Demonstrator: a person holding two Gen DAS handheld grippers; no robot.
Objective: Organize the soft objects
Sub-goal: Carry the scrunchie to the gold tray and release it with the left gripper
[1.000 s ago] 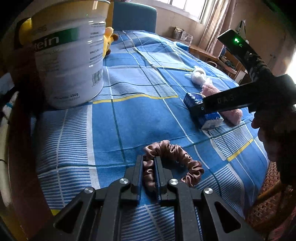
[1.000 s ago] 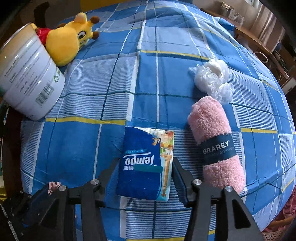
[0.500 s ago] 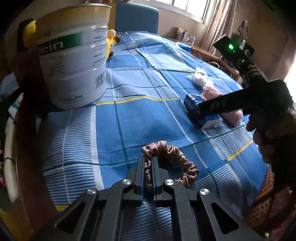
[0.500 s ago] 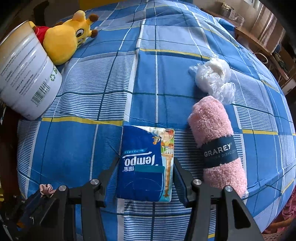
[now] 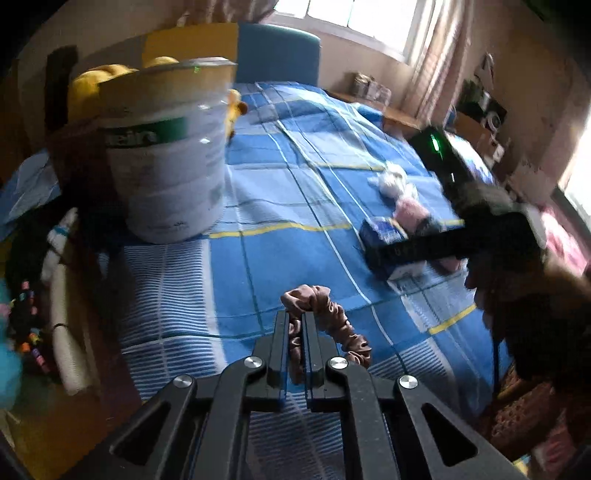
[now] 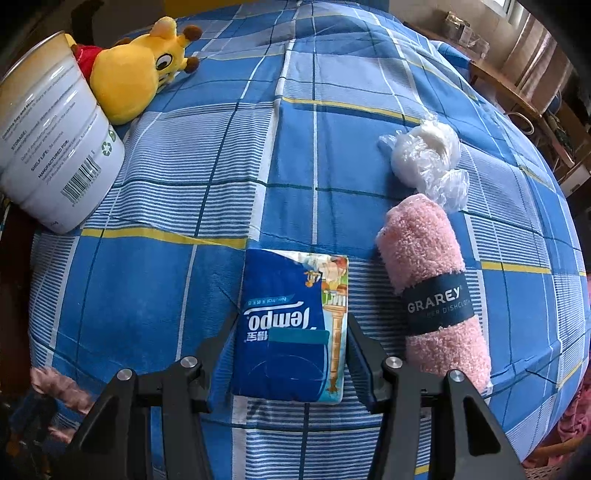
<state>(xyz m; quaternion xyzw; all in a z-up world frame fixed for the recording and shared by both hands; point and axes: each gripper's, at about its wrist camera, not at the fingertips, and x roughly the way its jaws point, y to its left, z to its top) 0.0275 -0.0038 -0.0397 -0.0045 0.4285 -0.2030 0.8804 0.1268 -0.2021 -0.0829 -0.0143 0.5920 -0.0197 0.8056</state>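
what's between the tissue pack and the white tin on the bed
Nothing: in the right wrist view only bare checked bedsheet runs between the tissue pack and the tin.

A blue checked cloth (image 6: 177, 295) with white and yellow lines covers the surface. A large white tin (image 5: 166, 155) with a green label band stands upright on it near the left edge; in the right wrist view the tin (image 6: 55, 147) shows a barcode and a recycling mark. Behind the cloth stands a blue chair back (image 5: 277, 55), with a yellow panel (image 5: 192, 40) to its left. A bright window (image 5: 354, 18) with pale curtains (image 5: 428, 55) lies beyond, and a wooden shelf (image 5: 388, 110) holds small clutter too blurred to tell.
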